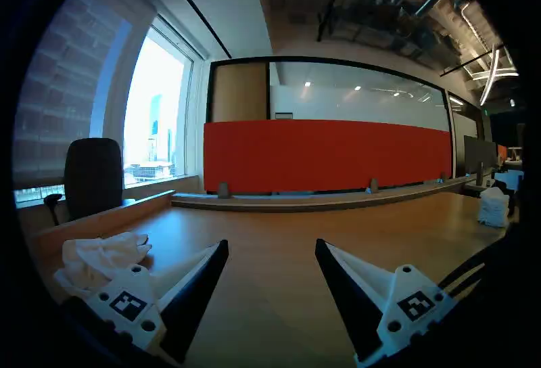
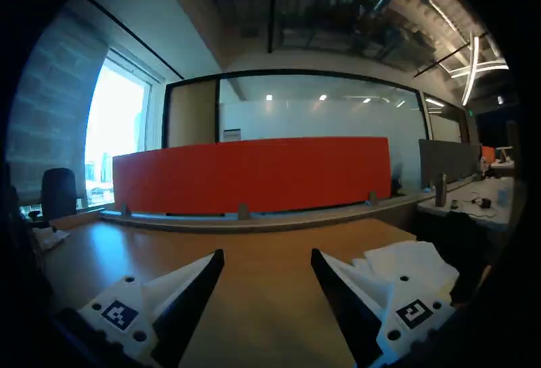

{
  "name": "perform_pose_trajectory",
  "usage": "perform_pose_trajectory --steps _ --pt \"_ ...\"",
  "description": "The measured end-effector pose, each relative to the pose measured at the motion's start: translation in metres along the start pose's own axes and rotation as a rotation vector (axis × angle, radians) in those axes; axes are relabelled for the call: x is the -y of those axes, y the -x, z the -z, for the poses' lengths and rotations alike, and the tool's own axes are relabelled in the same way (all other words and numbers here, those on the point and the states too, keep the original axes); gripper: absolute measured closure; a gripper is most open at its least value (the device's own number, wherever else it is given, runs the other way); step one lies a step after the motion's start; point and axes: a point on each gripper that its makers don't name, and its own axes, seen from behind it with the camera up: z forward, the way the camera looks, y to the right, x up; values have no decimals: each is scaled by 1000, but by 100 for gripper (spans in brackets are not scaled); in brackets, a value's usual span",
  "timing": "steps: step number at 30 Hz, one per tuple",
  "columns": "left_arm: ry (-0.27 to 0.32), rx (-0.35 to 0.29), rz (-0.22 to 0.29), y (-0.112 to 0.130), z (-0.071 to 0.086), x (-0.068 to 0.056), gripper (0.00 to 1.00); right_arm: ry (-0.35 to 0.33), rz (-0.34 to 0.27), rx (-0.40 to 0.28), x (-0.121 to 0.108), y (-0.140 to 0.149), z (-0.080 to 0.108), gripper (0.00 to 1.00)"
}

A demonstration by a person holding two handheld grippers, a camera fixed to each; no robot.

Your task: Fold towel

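The left tool [image 1: 270,242] hangs over the wooden bench [image 1: 277,314], fingers spread apart and gripping nothing. A crumpled white towel [image 1: 101,256] lies on the bench at the lower left of that view. The right tool [image 2: 266,251] is likewise spread and empty, with a white folded cloth [image 2: 406,260] at the lower right, just beyond its finger.

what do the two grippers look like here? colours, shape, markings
Both alike, left gripper and right gripper: white wedge-shaped fingers tapering to points, black inner faces, and a square black-and-white tag with small round holes on each finger base.
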Motion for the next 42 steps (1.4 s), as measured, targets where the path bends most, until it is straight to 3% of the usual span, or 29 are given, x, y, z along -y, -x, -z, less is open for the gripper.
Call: perform_pose_trajectory --steps 15,42 --pt "0 0 0 0 0 0 5 13 -11 -2 -6 15 0 0" --pt "0 0 0 -1 0 0 5 -10 20 14 8 29 0 0"
